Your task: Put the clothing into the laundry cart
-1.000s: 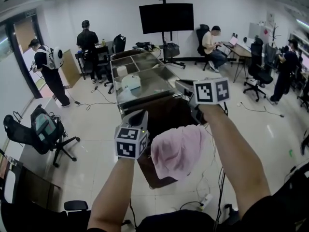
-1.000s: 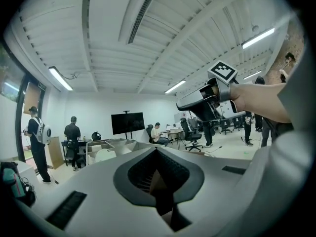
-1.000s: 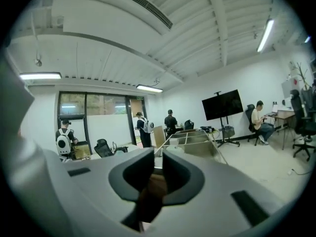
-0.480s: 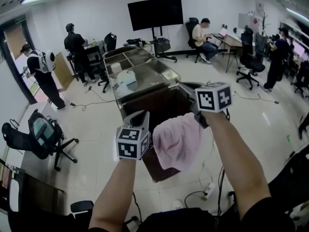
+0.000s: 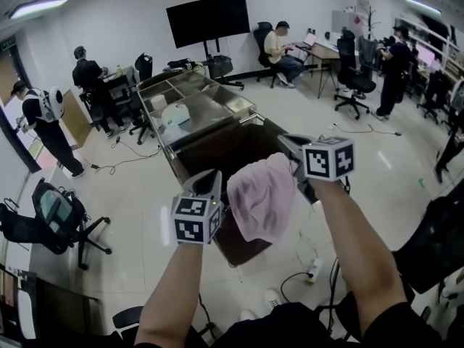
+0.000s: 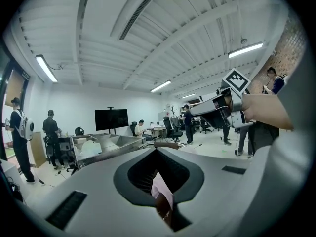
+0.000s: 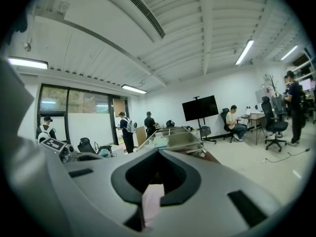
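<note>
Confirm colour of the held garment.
The garment is plain pale pink; the head view shows it best.

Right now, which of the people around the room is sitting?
The person in the light top, seated at the desk right of the TV. The others in view all stand.

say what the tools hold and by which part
The left tool and the right tool each pinch the pink cloth at its upper edge, one near each end; the rest hangs between them.
</note>
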A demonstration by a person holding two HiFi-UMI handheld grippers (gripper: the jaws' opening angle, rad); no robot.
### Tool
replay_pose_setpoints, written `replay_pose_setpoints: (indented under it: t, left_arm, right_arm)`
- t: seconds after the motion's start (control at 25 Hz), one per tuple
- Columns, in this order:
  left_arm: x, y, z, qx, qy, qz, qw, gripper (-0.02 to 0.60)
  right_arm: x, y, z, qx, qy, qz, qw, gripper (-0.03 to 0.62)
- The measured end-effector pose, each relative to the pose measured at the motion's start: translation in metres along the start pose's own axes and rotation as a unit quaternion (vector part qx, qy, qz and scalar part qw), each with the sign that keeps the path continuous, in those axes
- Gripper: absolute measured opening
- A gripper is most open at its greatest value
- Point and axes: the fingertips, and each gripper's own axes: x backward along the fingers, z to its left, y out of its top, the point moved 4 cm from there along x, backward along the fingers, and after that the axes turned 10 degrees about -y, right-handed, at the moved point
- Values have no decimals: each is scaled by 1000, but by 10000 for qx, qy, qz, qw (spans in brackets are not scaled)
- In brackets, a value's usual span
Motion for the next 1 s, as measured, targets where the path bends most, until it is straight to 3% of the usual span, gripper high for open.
replay_pose_setpoints:
  t: [0.24, 0.44, 0.8, 1.0]
  left_arm:
    - [9, -23, -19, 161, -160, 148, 9996, 0]
    - [22, -29, -35, 307, -79, 160, 9994, 0]
    - [40, -54, -75, 460, 153, 233, 9986, 0]
    - [53, -91, -103, 702, 189, 463, 9963, 0]
  right_arm:
    - [27, -29, -5, -1, -232, 90, 9997, 2]
    - [50, -57, -7, 153, -233, 157, 9995, 2]
    - [88, -134, -5, 120, 63, 506, 9986, 2]
    - [111, -172, -6, 292, 171, 772, 9964, 2]
